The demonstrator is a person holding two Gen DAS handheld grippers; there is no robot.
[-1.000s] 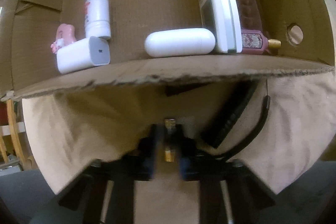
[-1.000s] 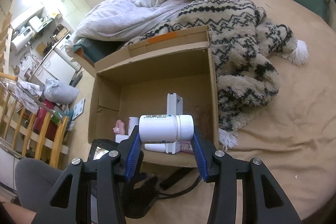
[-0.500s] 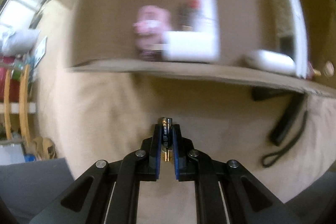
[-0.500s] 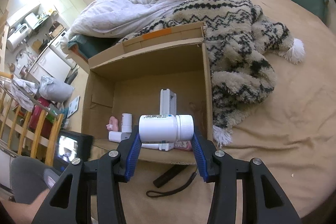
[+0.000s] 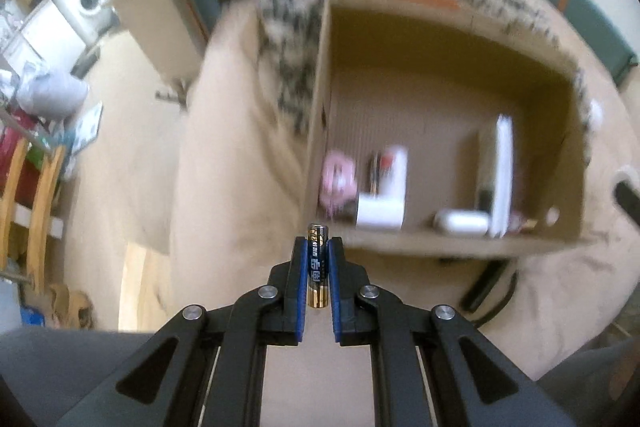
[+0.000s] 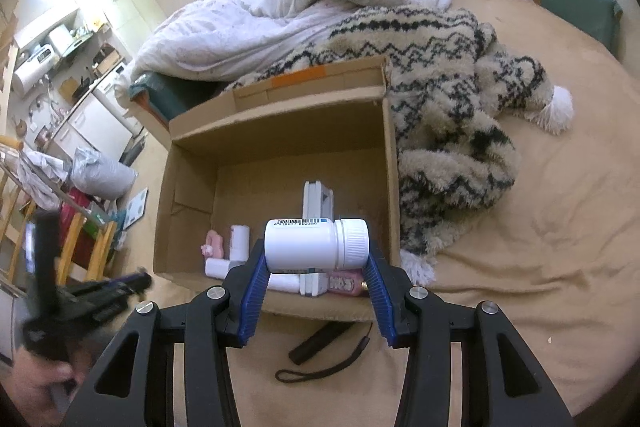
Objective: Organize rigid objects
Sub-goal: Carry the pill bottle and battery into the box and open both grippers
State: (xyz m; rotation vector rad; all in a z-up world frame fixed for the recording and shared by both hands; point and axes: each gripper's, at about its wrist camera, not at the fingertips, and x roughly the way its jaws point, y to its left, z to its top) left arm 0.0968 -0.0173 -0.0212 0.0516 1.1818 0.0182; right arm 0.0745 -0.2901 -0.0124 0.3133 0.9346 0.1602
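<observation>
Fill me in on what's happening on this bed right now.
A person is sorting small items into a cardboard box on the bed, a gripper in each hand. The left gripper is shut on a battery, held in front of the box's near left corner. The right gripper clamps a white pill bottle sideways above the box's near edge. Several things already sit inside; a black strapped object lies on the sheet outside.
</observation>
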